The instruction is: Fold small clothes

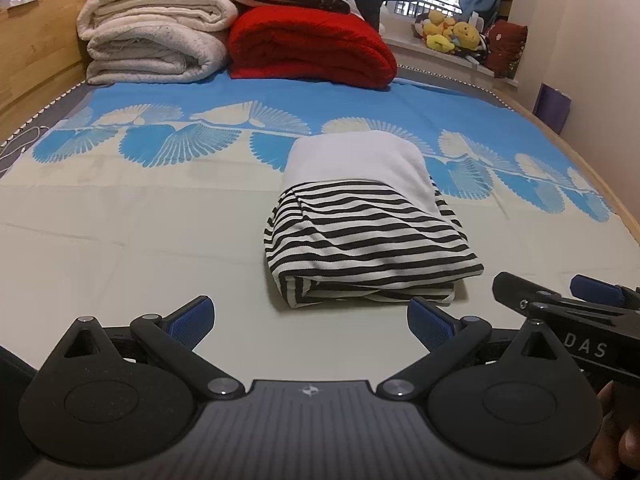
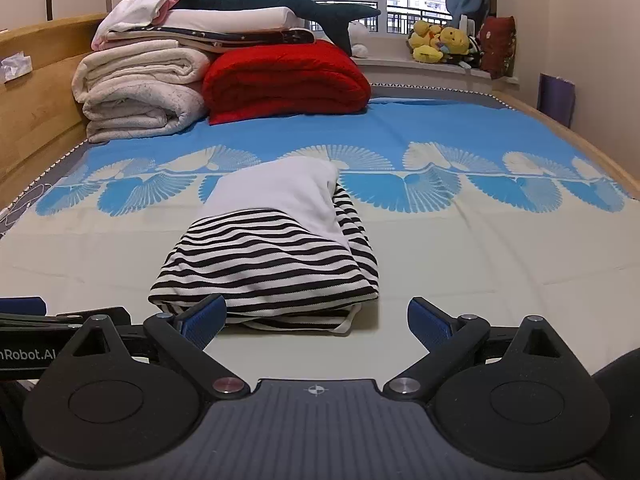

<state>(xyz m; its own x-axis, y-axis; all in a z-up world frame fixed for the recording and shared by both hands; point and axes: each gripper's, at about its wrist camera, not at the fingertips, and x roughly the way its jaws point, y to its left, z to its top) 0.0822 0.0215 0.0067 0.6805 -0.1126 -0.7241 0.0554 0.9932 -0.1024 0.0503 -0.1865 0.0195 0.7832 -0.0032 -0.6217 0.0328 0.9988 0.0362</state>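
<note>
Folded striped garment (image 1: 360, 236): black-and-white stripes with a plain white panel on the far half, lying flat on the bed sheet (image 1: 120, 240), on the cream area just short of the blue fan-pattern band. Layered edges visible at the near end.

Left claw (image 1: 311, 322): fingers spread wide, nothing between them, blue pads (image 1: 192, 320) facing inward. Positioned low over the sheet, near the garment's close edge and slightly to its left; no contact with the fabric.

Right claw (image 2: 316, 320): fingers likewise spread wide, empty. Left blue pad (image 2: 202, 320) just in front of the garment's near left corner; touching or merely overlapping in view, cannot tell. Right pad over bare sheet, apart from the fabric.

Both claws side by side, each visible at the edge of the other's camera view.

Far end of the bed: stack of cream blankets (image 1: 152, 36) at left, red blanket (image 1: 308, 48) beside it, further folded linens and a dark plush shark (image 2: 280, 0) on top. Wooden headboard (image 2: 36, 96) along the left side. Window sill beyond the bed: yellow plush toys (image 2: 440, 44).
</note>
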